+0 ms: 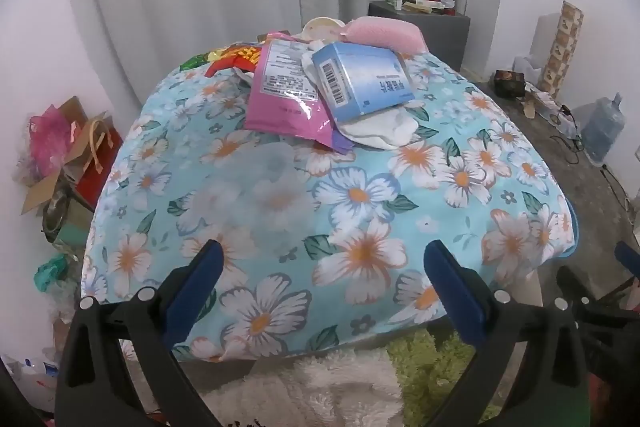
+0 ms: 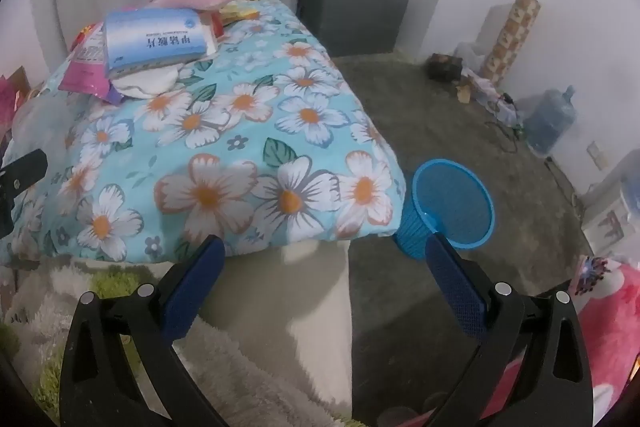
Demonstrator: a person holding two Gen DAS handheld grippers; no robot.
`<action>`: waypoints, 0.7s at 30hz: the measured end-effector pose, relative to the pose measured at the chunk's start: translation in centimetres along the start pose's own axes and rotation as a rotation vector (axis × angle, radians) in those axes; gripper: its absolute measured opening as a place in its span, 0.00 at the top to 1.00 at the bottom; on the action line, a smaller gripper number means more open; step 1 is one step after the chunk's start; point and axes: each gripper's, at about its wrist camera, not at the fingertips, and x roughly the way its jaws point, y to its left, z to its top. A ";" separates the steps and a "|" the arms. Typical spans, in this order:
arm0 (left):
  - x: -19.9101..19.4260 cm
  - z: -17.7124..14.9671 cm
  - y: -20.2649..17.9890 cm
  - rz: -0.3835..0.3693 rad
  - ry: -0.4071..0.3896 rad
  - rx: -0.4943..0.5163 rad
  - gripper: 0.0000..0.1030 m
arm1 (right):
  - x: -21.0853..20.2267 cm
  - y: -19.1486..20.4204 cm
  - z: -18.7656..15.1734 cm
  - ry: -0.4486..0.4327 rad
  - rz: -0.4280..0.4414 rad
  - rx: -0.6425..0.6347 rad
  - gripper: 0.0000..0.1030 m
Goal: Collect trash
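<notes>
A pile of trash lies at the far end of the flower-print table cover (image 1: 360,195): a blue-white box (image 1: 360,79) on top, a pink packet (image 1: 284,87) to its left, white cloth or paper (image 1: 384,131) under the box, and a red-yellow wrapper (image 1: 236,57) behind. The box (image 2: 156,37) and pink packet (image 2: 86,67) also show in the right wrist view. A blue mesh bin (image 2: 452,203) stands on the floor by the table's right corner. My left gripper (image 1: 324,259) is open and empty over the near edge. My right gripper (image 2: 324,255) is open and empty, near the bin.
A pink cushion (image 1: 384,31) and a bowl (image 1: 322,27) sit behind the pile. A grey cabinet (image 2: 352,19) stands at the back, a water jug (image 2: 550,119) and clutter along the right wall, bags and boxes (image 1: 68,163) at the left. A fluffy rug (image 1: 320,387) lies below.
</notes>
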 end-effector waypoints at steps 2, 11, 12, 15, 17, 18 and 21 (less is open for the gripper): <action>-0.1 0.0 -0.2 -0.001 -0.005 0.002 0.04 | -0.1 -0.1 0.0 -0.001 0.002 0.000 0.07; 0.5 0.3 -0.9 -0.038 0.007 0.008 0.04 | -0.2 -0.3 0.2 -0.001 0.003 -0.001 0.07; 0.6 0.4 -1.0 -0.038 0.005 0.009 0.04 | -0.1 -0.3 0.2 -0.001 0.004 0.000 0.07; 0.2 0.0 -0.6 -0.047 -0.001 0.011 0.04 | -0.4 -0.6 0.3 -0.008 -0.006 0.000 0.07; 0.2 0.0 -0.6 -0.046 -0.001 0.011 0.04 | -0.5 -0.9 0.2 -0.009 -0.005 0.002 0.07; 0.2 0.0 -0.6 -0.045 -0.001 0.010 0.04 | -0.5 -1.0 0.2 -0.009 -0.004 0.002 0.07; 0.2 0.0 -0.6 -0.046 0.000 0.010 0.04 | -0.6 -1.2 0.4 -0.008 -0.002 0.003 0.07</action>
